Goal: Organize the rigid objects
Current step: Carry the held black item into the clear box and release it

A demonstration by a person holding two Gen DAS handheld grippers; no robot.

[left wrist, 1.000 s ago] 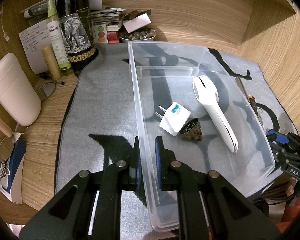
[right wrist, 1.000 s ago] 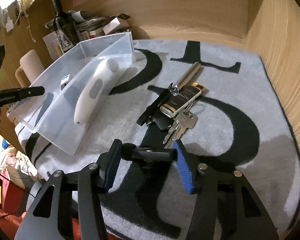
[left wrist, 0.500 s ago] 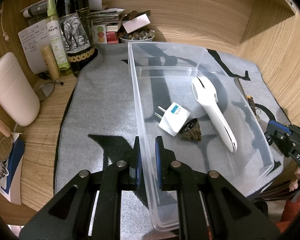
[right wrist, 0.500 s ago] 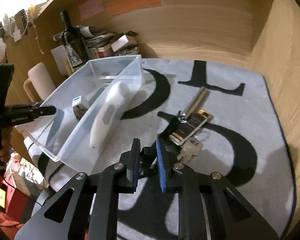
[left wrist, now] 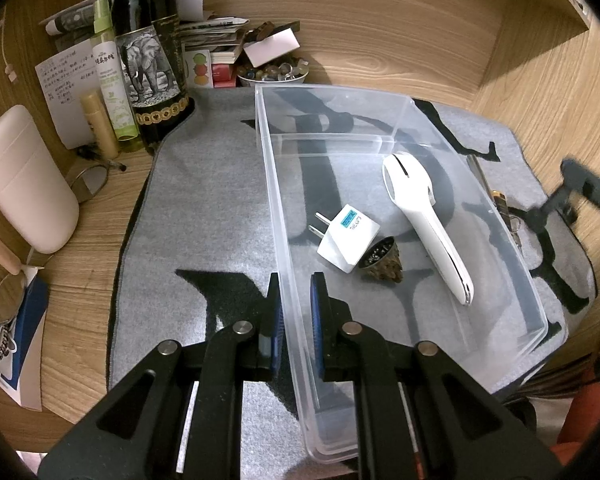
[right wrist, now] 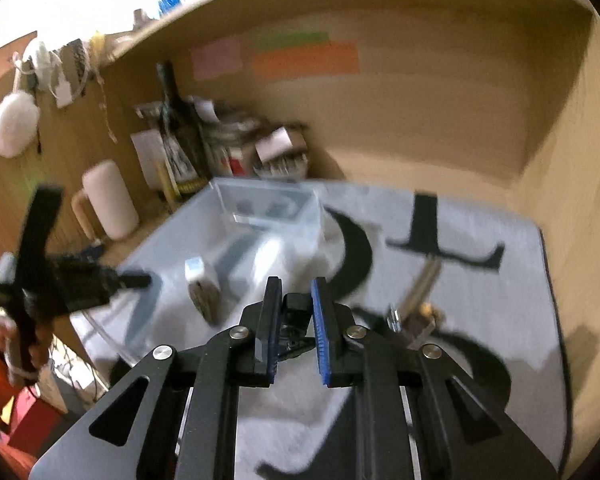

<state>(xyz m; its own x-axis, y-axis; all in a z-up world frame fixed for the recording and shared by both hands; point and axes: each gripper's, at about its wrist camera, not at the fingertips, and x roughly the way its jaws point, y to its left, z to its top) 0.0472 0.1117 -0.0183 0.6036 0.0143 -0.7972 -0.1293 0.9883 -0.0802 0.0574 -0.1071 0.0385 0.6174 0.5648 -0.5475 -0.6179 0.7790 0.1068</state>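
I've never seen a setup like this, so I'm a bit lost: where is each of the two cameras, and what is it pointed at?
Left wrist: on the left gripper, looking down into the clear bin, jaws closed on its wall; its black fingers show.
Right wrist: on the right gripper, blurred, raised above the grey mat, clamping a small black object.
Shared: bin, mat, white plug adapter, and each view shows the other gripper.
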